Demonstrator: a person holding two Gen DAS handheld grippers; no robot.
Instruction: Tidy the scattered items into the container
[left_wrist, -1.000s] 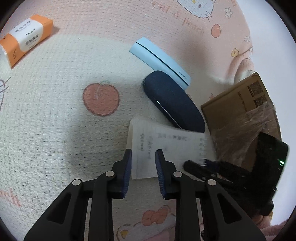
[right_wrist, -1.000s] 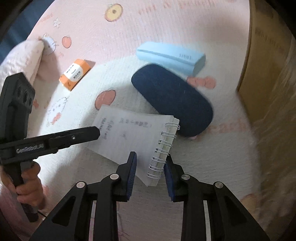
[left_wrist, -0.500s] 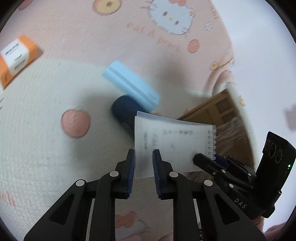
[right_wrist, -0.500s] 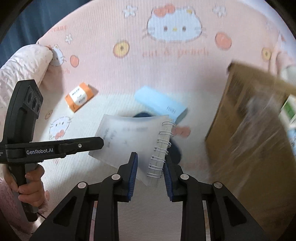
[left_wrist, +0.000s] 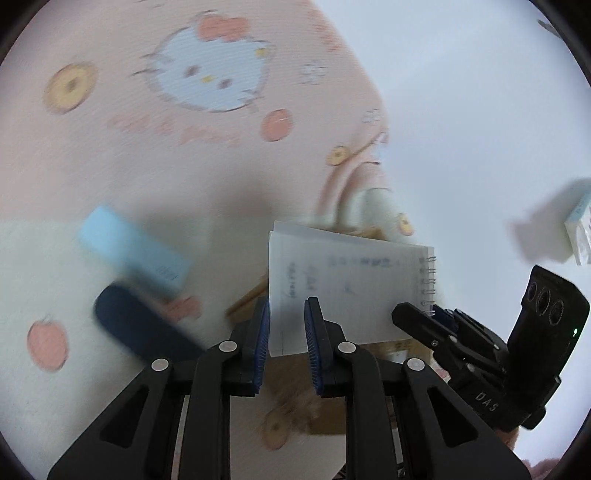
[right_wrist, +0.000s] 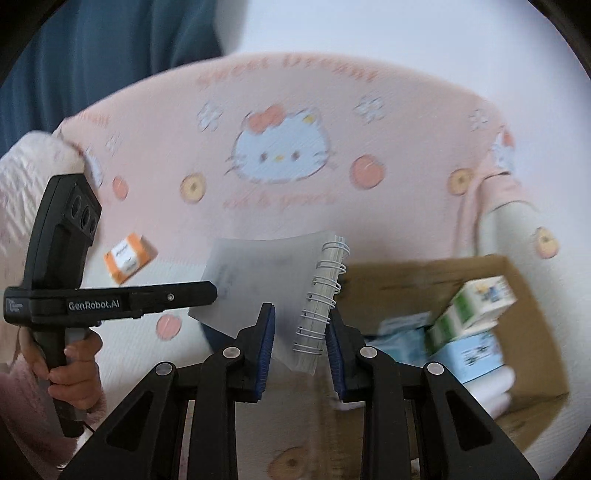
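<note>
Above the blanket (right_wrist: 295, 110), clear of its surface, hangs the spiral notebook (left_wrist: 343, 280), carried at both ends. Left gripper (left_wrist: 286, 325) pinches the plain edge, opposite the wire binding; its blue pads sit narrow, with the translucent cover running between them. Right gripper (right_wrist: 299, 332) pinches the bound end, jaws drawn close around the wire coil, which stands tilted between the pads. A hand (right_wrist: 70, 365) in a pale fuzzy sleeve grips the left tool's handle, seen from the right wrist view.

Just beside the notebook, on its coil side, sits the open cardboard box (right_wrist: 524, 332); cartons in green, white and light blue lie inside, blurred. On the notebook's other side, down on the blanket, a light blue case (left_wrist: 133, 251) lies touching a dark navy case (left_wrist: 136, 325). Farther off rests a small orange packet (right_wrist: 127, 258). Print on the blanket is a cat face with peaches.
</note>
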